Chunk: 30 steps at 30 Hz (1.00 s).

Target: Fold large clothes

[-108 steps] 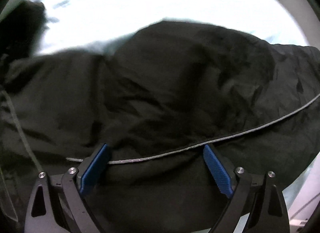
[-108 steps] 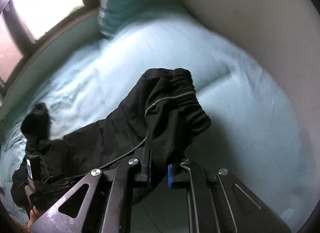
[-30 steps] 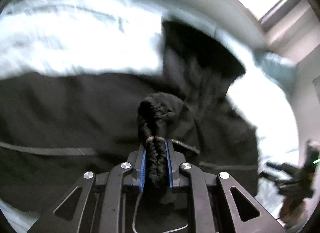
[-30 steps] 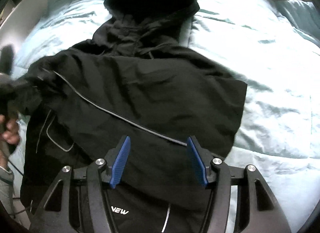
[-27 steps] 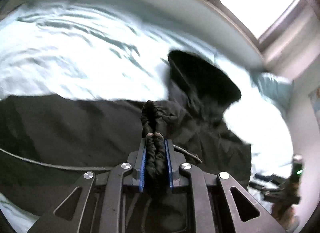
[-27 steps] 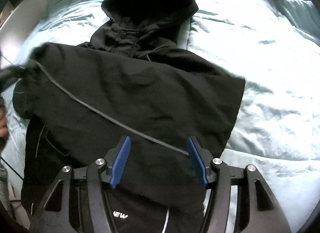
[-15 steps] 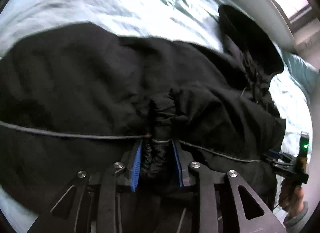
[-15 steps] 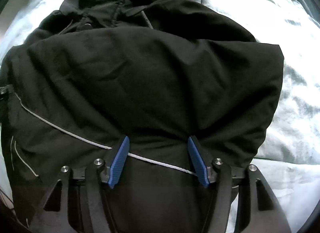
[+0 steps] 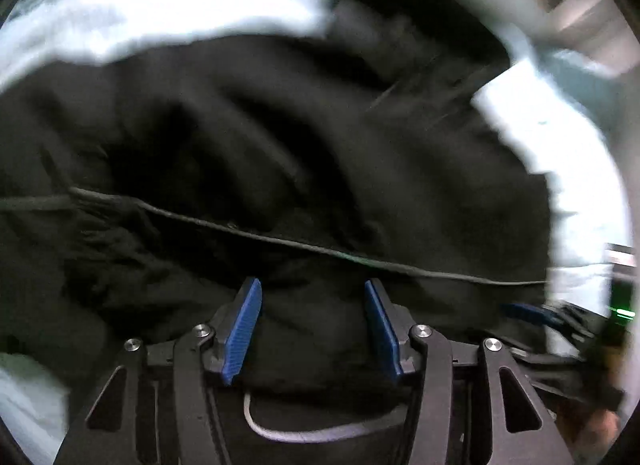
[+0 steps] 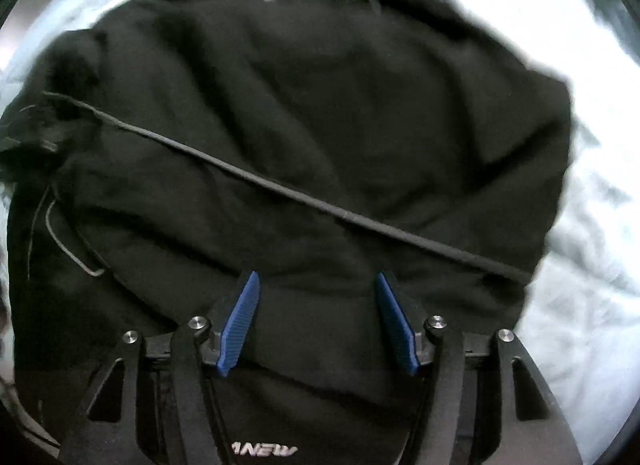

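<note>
This black jacket (image 10: 320, 113) looks soft, bulky and limp, so I judge it will sag and slide on itself; a seam, the hem or the thick cuff should give me a firmer hold than flat cloth. It lies spread on the pale blue bed (image 10: 592, 225), hood away from me, a sleeve laid across its body. My left hand-held gripper (image 9: 312, 329) is opening just over the fabric, pads clear of it. My right hand-held gripper (image 10: 318, 321) points down at the lower body, pads apart, gripping nothing.
</note>
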Available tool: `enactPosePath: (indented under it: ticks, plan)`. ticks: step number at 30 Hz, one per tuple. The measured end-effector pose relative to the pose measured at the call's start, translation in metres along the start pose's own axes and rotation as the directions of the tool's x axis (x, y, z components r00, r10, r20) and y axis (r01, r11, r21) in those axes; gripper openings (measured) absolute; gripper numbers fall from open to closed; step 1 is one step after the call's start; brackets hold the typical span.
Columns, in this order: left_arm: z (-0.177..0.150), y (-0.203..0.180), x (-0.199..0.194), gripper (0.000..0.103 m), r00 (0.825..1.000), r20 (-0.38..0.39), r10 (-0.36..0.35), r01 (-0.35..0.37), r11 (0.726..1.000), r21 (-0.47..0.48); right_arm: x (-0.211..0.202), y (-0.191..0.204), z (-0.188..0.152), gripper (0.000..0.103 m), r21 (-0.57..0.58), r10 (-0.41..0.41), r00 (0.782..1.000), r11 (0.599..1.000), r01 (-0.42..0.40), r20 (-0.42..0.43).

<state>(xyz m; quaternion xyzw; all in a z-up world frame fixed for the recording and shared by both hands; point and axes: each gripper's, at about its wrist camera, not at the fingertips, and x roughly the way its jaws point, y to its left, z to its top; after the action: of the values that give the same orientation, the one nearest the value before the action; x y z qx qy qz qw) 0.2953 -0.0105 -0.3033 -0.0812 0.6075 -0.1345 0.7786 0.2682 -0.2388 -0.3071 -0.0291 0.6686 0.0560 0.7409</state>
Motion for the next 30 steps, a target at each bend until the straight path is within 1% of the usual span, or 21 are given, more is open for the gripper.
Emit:
enactPosePath:
  ticks: [2, 4, 5, 7, 8, 10, 13, 16, 17, 19, 20, 22, 23, 24, 25, 28, 30]
  plan:
    - [0.001, -0.001, 0.007, 0.055, 1.000, 0.001, 0.027, -0.027, 1.000, -0.011, 0.006, -0.006, 0.002, 0.064, 0.029, 0.027, 1.000, 0.999, -0.027, -0.008]
    - [0.003, -0.006, -0.003, 0.055, 0.999, -0.004, 0.050, -0.050, 0.999, -0.021, -0.001, -0.005, 0.005, 0.064, 0.044, 0.022, 0.999, 0.999, -0.021, -0.032]
    - [0.003, -0.008, -0.011, 0.055, 0.999, 0.004, 0.047, -0.047, 0.999, -0.026, -0.010, -0.006, 0.004, 0.064, 0.046, 0.029, 0.999, 0.999, -0.028, -0.031]
    - [-0.006, -0.010, -0.044, 0.055, 0.998, 0.065, -0.009, 0.011, 0.999, -0.038, -0.032, -0.004, -0.003, 0.064, 0.044, 0.058, 0.998, 0.997, -0.057, -0.008]
    - [-0.013, -0.009, -0.058, 0.055, 0.996, 0.090, -0.021, 0.025, 0.999, -0.044, -0.045, -0.002, -0.009, 0.064, 0.039, 0.063, 0.998, 0.997, -0.063, 0.003]
    - [-0.031, -0.002, -0.096, 0.055, 0.989, 0.147, -0.026, 0.035, 0.998, -0.060, -0.065, 0.003, -0.023, 0.064, 0.038, 0.063, 0.998, 0.997, -0.064, 0.018]
    - [-0.063, 0.019, -0.140, 0.055, 0.982, 0.189, -0.009, 0.027, 0.995, -0.097, -0.088, 0.009, -0.047, 0.064, 0.078, 0.101, 0.995, 0.992, -0.103, 0.028]
    - [-0.090, 0.052, -0.176, 0.055, 0.973, 0.229, 0.021, 0.012, 0.990, -0.143, -0.103, 0.023, -0.069, 0.064, 0.126, 0.146, 0.989, 0.981, -0.148, 0.025]
    - [-0.099, 0.067, -0.187, 0.055, 0.970, 0.241, 0.039, 0.000, 0.987, -0.161, -0.107, 0.030, -0.078, 0.064, 0.132, 0.151, 0.988, 0.979, -0.152, 0.024]
    - [-0.110, 0.092, -0.200, 0.055, 0.965, 0.253, 0.069, -0.018, 0.980, -0.199, -0.110, 0.031, -0.095, 0.064, 0.135, 0.154, 0.988, 0.978, -0.157, 0.031]
    - [-0.114, 0.106, -0.208, 0.055, 0.963, 0.257, 0.078, -0.021, 0.975, -0.220, -0.115, 0.041, -0.098, 0.064, 0.138, 0.157, 0.987, 0.977, -0.161, 0.039]
    - [-0.122, 0.149, -0.227, 0.055, 0.958, 0.268, 0.103, -0.024, 0.959, -0.281, -0.120, 0.056, -0.106, 0.064, 0.142, 0.162, 0.985, 0.976, -0.168, 0.056]
    - [-0.124, 0.165, -0.232, 0.055, 0.956, 0.271, 0.112, -0.025, 0.952, -0.305, -0.124, 0.065, -0.107, 0.064, 0.141, 0.164, 0.984, 0.975, -0.172, 0.065]
    - [-0.127, 0.191, -0.241, 0.055, 0.955, 0.271, 0.123, -0.023, 0.939, -0.344, -0.121, 0.071, -0.103, 0.064, 0.142, 0.165, 0.984, 0.975, -0.173, 0.070]
    - [-0.128, 0.211, -0.248, 0.055, 0.954, 0.273, 0.126, -0.016, 0.928, -0.372, -0.124, 0.083, -0.103, 0.064, 0.146, 0.166, 0.983, 0.974, -0.176, 0.079]
    - [-0.127, 0.269, -0.267, 0.055, 0.947, 0.307, 0.098, 0.045, 0.903, -0.428, -0.124, 0.108, -0.100, 0.064, 0.168, 0.178, 0.980, 0.967, -0.190, 0.084]
    - [-0.124, 0.311, -0.279, 0.060, 0.939, 0.335, 0.080, 0.091, 0.880, -0.466, -0.126, 0.126, -0.100, 0.064, 0.178, 0.183, 0.980, 0.964, -0.195, 0.085]
